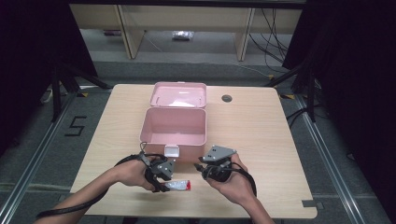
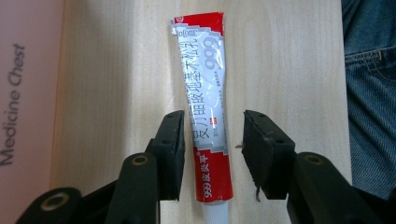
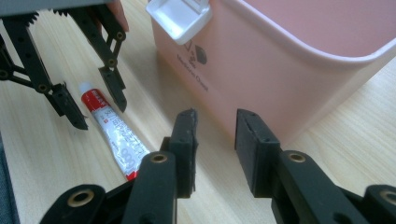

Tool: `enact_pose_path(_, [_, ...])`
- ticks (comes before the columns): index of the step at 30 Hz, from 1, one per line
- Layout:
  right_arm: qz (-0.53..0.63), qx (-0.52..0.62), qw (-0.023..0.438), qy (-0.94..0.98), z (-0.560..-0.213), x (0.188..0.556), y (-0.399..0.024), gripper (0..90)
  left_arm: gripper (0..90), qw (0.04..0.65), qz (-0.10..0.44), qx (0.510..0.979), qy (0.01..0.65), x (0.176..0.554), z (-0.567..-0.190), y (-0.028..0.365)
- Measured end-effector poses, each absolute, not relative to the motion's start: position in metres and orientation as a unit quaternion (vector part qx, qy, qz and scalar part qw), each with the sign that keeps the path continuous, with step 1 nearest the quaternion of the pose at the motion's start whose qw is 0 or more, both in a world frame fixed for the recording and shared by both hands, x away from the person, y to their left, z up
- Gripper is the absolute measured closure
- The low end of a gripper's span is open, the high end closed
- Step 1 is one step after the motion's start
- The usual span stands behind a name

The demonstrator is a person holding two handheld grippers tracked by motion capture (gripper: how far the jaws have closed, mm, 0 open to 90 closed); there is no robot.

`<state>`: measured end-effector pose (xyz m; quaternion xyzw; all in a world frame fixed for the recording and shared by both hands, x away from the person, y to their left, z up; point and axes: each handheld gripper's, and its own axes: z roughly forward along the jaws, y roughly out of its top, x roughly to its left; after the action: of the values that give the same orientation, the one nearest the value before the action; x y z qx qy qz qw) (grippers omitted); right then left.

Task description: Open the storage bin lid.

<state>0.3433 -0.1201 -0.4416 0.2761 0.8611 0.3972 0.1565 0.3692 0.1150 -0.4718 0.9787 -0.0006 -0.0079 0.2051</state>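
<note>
You have a pink box (image 1: 173, 127) standing open on the wooden table (image 1: 252, 135); take it as your landmark. Its lid (image 1: 179, 94) is folded back on the far side, and a white latch (image 1: 172, 151) hangs from the middle of the near wall. That near wall carries the words "Medicine Chest" (image 2: 13, 102). To the far right of the box, a round cable hole (image 1: 227, 98) sits in the tabletop. Left of the box, off the table, a "5" (image 1: 76, 126) is marked on the grey floor. Well beyond the box stand pale desk legs (image 1: 126, 30), with loose cables (image 1: 273, 37) to their right.
</note>
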Motion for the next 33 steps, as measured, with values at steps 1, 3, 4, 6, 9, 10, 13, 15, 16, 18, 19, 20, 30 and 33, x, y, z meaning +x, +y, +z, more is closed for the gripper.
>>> enact_pose_path(1, [0.397, 0.276, 0.157, 0.861, -0.442, 0.343, -0.120, 69.8, 59.0, 0.204, -0.009, 0.979, 0.000, 0.369, -0.472, 0.114])
enact_pose_path(3, [0.396, 0.275, 0.156, 0.862, -0.442, 0.343, -0.120, 69.8, 59.3, 0.197, -0.012, 0.980, 0.000, 0.369, -0.472, 0.111])
enact_pose_path(4, [0.396, 0.275, 0.156, 0.862, -0.442, 0.343, -0.121, 69.8, 59.4, 0.195, -0.012, 0.981, 0.001, 0.369, -0.472, 0.111])
enact_pose_path(6, [0.397, 0.275, 0.156, 0.862, -0.441, 0.343, -0.121, 69.8, 59.7, 0.189, -0.010, 0.982, 0.000, 0.370, -0.472, 0.109])
enact_pose_path(9, [0.397, 0.281, 0.153, 0.860, -0.441, 0.342, -0.120, 69.8, 60.0, 0.174, -0.009, 0.985, -0.005, 0.371, -0.474, 0.108])
enact_pose_path(10, [0.397, 0.277, 0.154, 0.861, -0.441, 0.343, -0.121, 69.8, 60.0, 0.171, -0.009, 0.985, -0.007, 0.371, -0.474, 0.107])
enact_pose_path(13, [0.396, 0.280, 0.152, 0.861, -0.441, 0.343, -0.121, 69.8, 60.4, 0.166, -0.010, 0.986, -0.005, 0.372, -0.475, 0.106])
enact_pose_path(15, [0.396, 0.270, 0.157, 0.864, -0.441, 0.344, -0.121, 69.8, 60.9, 0.158, -0.010, 0.987, -0.008, 0.373, -0.476, 0.105])
enact_pose_path(16, [0.395, 0.268, 0.160, 0.864, -0.441, 0.344, -0.121, 69.8, 61.2, 0.154, -0.012, 0.988, -0.010, 0.373, -0.476, 0.105])
enact_pose_path(18, [0.395, 0.267, 0.160, 0.864, -0.441, 0.344, -0.122, 69.8, 61.7, 0.152, -0.015, 0.988, -0.009, 0.373, -0.478, 0.104])
enact_pose_path(19, [0.395, 0.267, 0.160, 0.864, -0.441, 0.344, -0.122, 69.8, 61.9, 0.148, -0.016, 0.989, -0.012, 0.373, -0.478, 0.103])
enact_pose_path(20, [0.396, 0.269, 0.157, 0.864, -0.441, 0.344, -0.121, 69.8, 62.2, 0.148, -0.016, 0.989, -0.013, 0.373, -0.479, 0.103])
enact_pose_path(30, [0.393, 0.277, 0.156, 0.863, -0.442, 0.343, -0.123, 69.9, 64.4, 0.135, -0.027, 0.990, -0.016, 0.376, -0.481, 0.101])
enact_pose_path(33, [0.392, 0.280, 0.153, 0.863, -0.442, 0.343, -0.123, 69.9, 64.9, 0.136, -0.029, 0.990, -0.014, 0.377, -0.481, 0.101])
